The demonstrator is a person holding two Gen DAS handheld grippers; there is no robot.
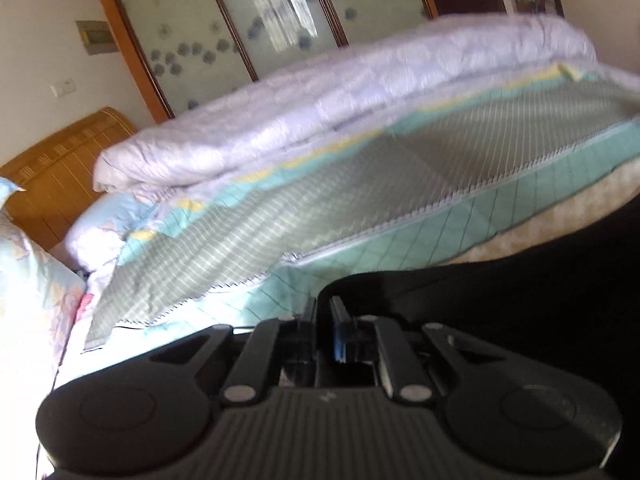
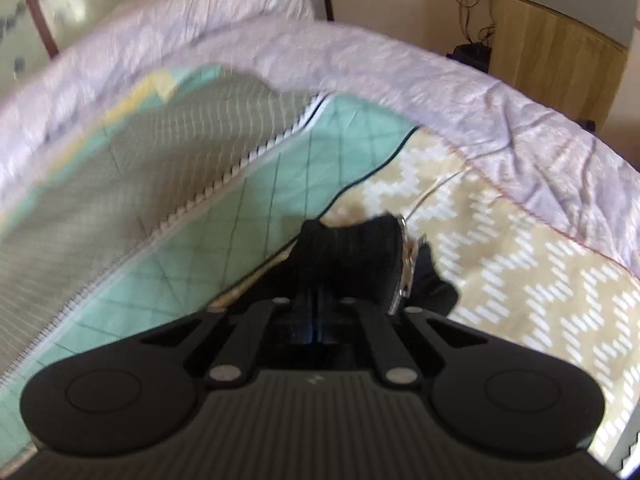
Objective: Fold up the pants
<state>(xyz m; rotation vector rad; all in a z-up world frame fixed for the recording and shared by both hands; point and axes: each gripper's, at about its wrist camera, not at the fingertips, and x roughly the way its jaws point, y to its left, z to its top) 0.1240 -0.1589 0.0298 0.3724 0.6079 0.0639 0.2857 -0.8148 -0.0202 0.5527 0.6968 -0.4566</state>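
Black pants (image 2: 352, 248) are bunched up in the right gripper (image 2: 320, 296). Its two fingers are squeezed together on the cloth, near a shiny zipper (image 2: 406, 264). The left gripper (image 1: 323, 312) has its fingers close together too, and they pinch a dark edge of the pants (image 1: 520, 300). The pants are held over a bed. Under them lie a green and grey quilt (image 2: 160, 168) and a tan zigzag sheet (image 2: 520, 272). A puffy white blanket (image 1: 320, 92) sits behind.
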